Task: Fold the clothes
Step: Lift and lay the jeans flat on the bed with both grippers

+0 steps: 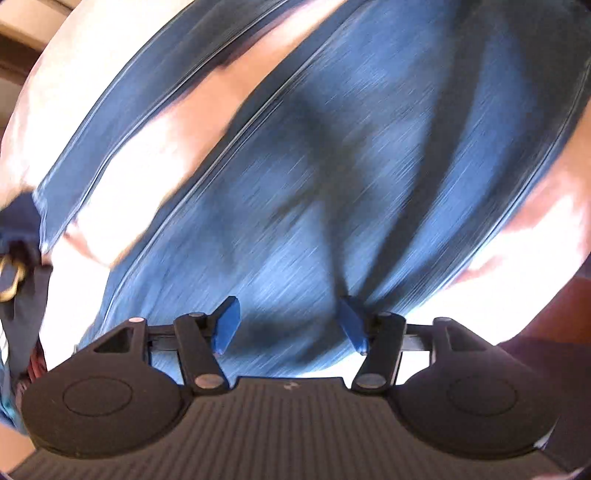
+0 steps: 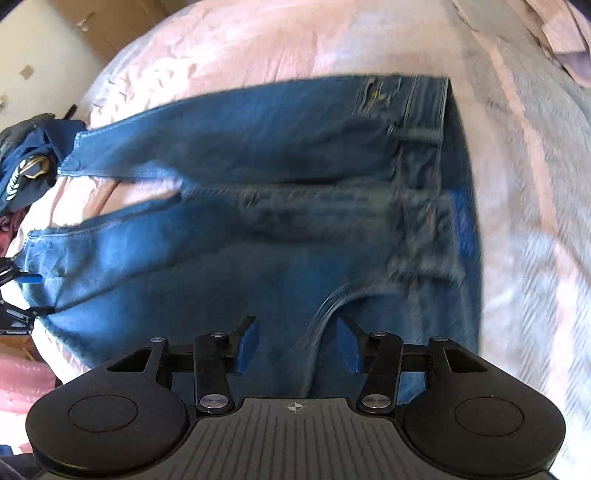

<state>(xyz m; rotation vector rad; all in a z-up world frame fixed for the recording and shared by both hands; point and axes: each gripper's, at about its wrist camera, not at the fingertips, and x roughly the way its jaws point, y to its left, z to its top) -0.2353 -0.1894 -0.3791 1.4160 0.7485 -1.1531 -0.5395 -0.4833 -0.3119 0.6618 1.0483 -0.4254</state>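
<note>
A bed covered with a rumpled pale pink sheet fills most of both views, and it serves as the folding surface; a cream wall and brown cupboard doors are seen beyond its far edge. Across the sheet a pair of blue jeans is spread flat, the waistband toward the right of the right wrist view and the two legs running away to the left, slightly parted at the hems. Laid out this way, the jeans appear to have been straightened so that one leg can be brought over the other. At the left edge of the bed a heap of dark clothing is piled, probably waiting its turn.

The right gripper is held low over the near side of the jeans by the hip, jaws parted with nothing pinched between them. The left gripper is held over the denim as well, its view streaked by blur; its jaws stand apart and empty. Its blue fingers are glimpsed at the near leg's hem.
</note>
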